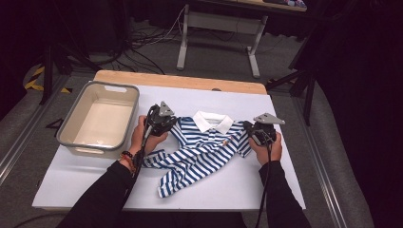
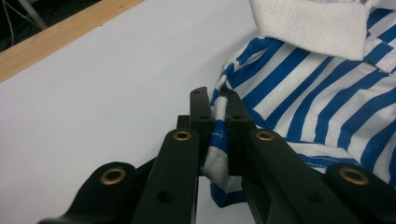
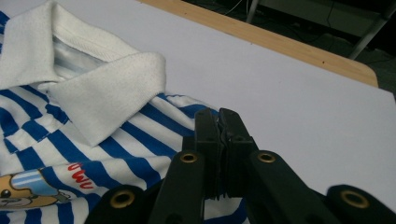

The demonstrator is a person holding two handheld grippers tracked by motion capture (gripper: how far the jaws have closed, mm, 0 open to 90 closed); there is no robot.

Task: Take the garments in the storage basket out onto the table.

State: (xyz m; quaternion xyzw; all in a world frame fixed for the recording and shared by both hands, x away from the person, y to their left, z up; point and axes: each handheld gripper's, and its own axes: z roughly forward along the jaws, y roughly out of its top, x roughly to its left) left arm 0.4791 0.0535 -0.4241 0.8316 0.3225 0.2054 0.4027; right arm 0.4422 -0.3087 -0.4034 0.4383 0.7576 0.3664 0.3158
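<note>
A lab or recording studio is suggested. The white surface (image 1: 285, 156) is set on a wooden top (image 1: 180, 80) and surrounded by black curtains (image 1: 366, 95). Loose cables (image 1: 142, 42) are strewn over grey carpet (image 1: 218, 61), stand legs (image 1: 304, 90) are placed around, and yellow-black hazard tape (image 1: 34, 78) is stuck to the floor.

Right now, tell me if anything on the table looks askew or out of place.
The striped shirt lies crooked: its lower part is bunched and twisted toward the left front instead of flat. The bin sits squarely at the left; nothing is spilled.
</note>
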